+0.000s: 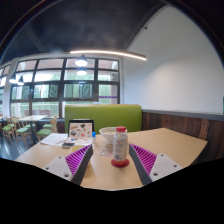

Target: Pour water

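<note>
Just ahead of my gripper (108, 163), between the two spread fingers and a little beyond their tips, a clear plastic bottle (120, 145) stands upright on the pale wooden table (110, 178). It has a red label band around its middle and a light cap. Touching or nearly touching it on its left stands a pale cup (105, 142); I cannot tell whether the two actually meet. My gripper is released: the fingers stand wide apart with their purple pads (68, 158) facing inward, and neither presses on anything. I judge that I am at the approach step of pouring water, with the grasp not yet made. The next move calls for me to go forward so that the bottle alone sits between the pads, without knocking the cup beside it, and then to close on the bottle's body before lifting and tilting it toward the cup. Several things are hard to make out. I cannot see whether the bottle's cap is screwed on or loose, how much water it holds, or whether the cup already holds any. Farther off to the left on the table lies a small dark-framed object (80, 128) with papers around it, possibly a tablet, but I cannot be sure. Beyond the table runs a green bench seat (100, 115), with large windows (60, 85) behind it. The near edge of the table is cut off below my fingers.
</note>
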Available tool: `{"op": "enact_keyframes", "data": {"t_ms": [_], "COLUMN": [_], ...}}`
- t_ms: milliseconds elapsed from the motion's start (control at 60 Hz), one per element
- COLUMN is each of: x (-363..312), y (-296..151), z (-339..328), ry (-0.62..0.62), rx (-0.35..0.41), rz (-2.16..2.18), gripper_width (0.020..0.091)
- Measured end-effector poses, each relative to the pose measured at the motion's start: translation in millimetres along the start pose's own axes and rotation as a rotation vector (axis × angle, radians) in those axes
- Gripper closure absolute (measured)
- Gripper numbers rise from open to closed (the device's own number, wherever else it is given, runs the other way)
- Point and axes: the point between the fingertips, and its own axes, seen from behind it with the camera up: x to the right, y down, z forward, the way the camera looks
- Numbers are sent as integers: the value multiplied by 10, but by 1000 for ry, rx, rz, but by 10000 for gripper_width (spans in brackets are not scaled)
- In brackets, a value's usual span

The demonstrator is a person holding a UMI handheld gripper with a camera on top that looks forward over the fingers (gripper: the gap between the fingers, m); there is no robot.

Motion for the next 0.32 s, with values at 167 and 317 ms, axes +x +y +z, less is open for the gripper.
{"op": "enact_keyframes", "data": {"t_ms": [167,317], "x": [-257,-539], "y": [130,259], "z": [-726,-1190], "ry": [12,-8], "rx": [3,-2], "rz": [11,29], "gripper_width": [276,274]}}
